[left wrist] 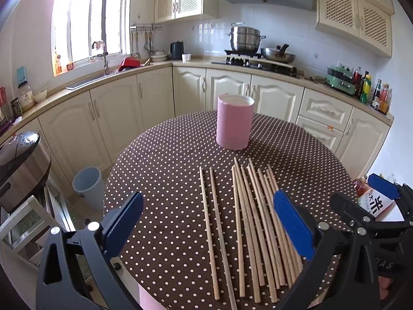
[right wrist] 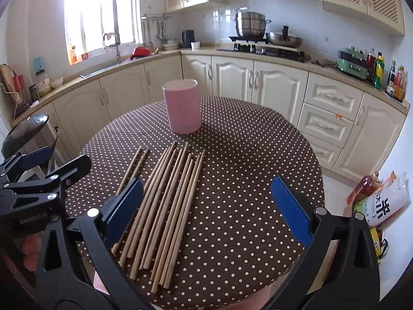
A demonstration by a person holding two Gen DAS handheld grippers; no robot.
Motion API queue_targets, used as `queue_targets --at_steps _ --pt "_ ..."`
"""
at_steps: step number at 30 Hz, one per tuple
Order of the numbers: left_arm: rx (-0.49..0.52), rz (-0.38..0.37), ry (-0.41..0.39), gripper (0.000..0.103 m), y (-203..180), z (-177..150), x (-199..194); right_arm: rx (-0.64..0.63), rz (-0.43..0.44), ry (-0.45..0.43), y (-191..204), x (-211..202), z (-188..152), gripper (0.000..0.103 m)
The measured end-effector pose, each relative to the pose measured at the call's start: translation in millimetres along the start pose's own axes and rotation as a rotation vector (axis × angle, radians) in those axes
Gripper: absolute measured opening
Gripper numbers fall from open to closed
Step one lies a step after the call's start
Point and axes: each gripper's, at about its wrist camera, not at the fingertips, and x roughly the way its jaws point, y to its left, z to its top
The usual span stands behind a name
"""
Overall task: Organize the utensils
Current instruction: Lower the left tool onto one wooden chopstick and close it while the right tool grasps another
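- Kitchen; round table (left wrist: 160,170) under brown polka-dot cloth.
- Wooden chopsticks (left wrist: 247,217) lie loose on cloth, near edge.
- Pink cylindrical holder (left wrist: 234,122) upright beyond them, apart.
- Left gripper (left wrist: 214,222) spread wide, empty, over chopsticks.
- Right gripper (right wrist: 209,209) spread wide, empty.

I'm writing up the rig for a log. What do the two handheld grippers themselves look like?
Both look alike. The left gripper has a black plastic frame with triangular cutouts, silver round bolts at the joints, and two flat blue fingers with a ribbed inner face. The right gripper has the same build. White lettering shows on the left gripper's body in the right wrist view.
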Motion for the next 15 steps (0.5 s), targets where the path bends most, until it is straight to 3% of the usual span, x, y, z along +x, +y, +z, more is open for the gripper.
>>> queue_targets --at_steps 15 --pt "-0.016 0.106 0.178 0.099 21 -15 80 -0.004 -0.085 0.207 -6 89 -12 0.097"
